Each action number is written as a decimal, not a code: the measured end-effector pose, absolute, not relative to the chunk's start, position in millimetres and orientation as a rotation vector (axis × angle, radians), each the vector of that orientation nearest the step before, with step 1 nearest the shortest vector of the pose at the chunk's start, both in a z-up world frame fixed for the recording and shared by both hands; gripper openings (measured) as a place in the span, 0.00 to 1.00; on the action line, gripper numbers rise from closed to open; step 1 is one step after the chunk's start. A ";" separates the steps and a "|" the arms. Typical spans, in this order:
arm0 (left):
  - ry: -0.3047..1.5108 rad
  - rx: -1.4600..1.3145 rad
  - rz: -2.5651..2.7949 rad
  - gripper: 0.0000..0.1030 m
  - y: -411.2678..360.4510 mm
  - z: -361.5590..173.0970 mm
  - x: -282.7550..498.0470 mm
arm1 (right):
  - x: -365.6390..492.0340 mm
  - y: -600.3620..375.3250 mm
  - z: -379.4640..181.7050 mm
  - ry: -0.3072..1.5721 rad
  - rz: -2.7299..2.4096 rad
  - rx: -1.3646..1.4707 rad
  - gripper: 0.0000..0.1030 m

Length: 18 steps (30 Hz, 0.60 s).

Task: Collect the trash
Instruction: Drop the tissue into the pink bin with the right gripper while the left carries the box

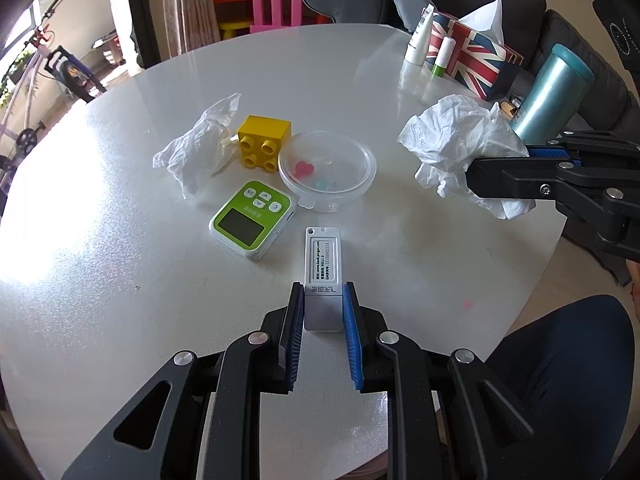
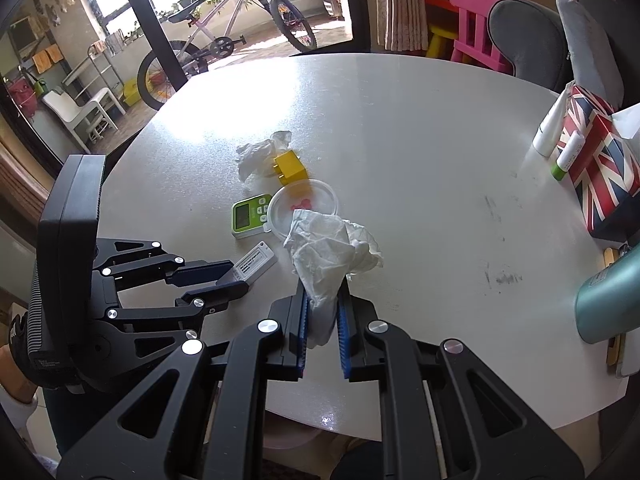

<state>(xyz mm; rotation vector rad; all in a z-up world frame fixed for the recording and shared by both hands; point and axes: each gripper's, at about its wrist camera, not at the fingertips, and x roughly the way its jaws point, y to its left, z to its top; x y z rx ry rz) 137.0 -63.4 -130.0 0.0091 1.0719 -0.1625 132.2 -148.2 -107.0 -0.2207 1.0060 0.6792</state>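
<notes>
My left gripper (image 1: 322,288) is shut on a flat white and silver device with a printed label (image 1: 323,276), held just above the white round table (image 1: 120,280). It also shows in the right wrist view (image 2: 256,262) between the left gripper's fingers (image 2: 228,280). My right gripper (image 2: 323,286) is shut on a large crumpled white tissue (image 2: 332,252), which shows at the right of the left wrist view (image 1: 460,148). A second crumpled tissue (image 1: 200,144) lies on the table beside a yellow toy brick (image 1: 263,140).
A clear plastic lid (image 1: 327,168) with small coloured bits and a green timer (image 1: 253,219) lie mid-table. A Union Jack tissue box (image 1: 472,52), two tubes (image 1: 418,38) and a teal flask (image 1: 552,92) stand at the right. Chairs and a bicycle (image 2: 224,40) surround the table.
</notes>
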 end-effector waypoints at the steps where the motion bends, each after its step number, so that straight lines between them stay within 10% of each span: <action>1: 1.071 0.002 -0.162 0.19 -61.8 -128.7 135.3 | 131.5 -148.4 -106.3 1.004 0.681 -0.221 0.12; 18: 0.998 -0.057 -0.123 0.19 -33.6 -86.1 83.1 | 88.3 -135.9 -84.6 0.955 0.747 -0.249 0.12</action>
